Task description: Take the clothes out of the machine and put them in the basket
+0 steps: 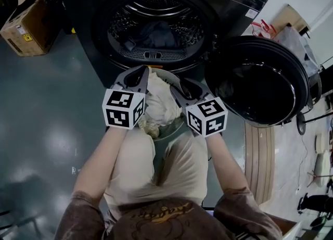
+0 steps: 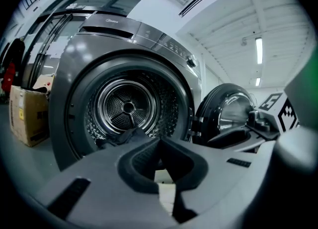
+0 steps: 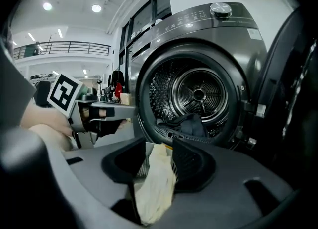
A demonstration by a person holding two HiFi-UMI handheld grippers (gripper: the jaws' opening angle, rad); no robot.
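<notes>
One cream cloth [image 3: 156,183] over the basket [image 1: 176,128], dark clothes [image 1: 156,35] waiting in the machine [image 1: 223,4]
The right tool [image 3: 159,146] stands narrowly parted, cloth slack in its gap; I'd widen it and lift clear so nothing drags back out, then reach into the drum [image 3: 198,94]; the left tool [image 2: 159,140] is closed, empty

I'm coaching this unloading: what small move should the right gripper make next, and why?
Probably lift the right gripper straight up off the cream cloth: its jaws stand apart with the cloth hanging loose between them above the grey mesh basket, so it should slip onto the pile. Dark clothes wait in the steel drum.
</notes>
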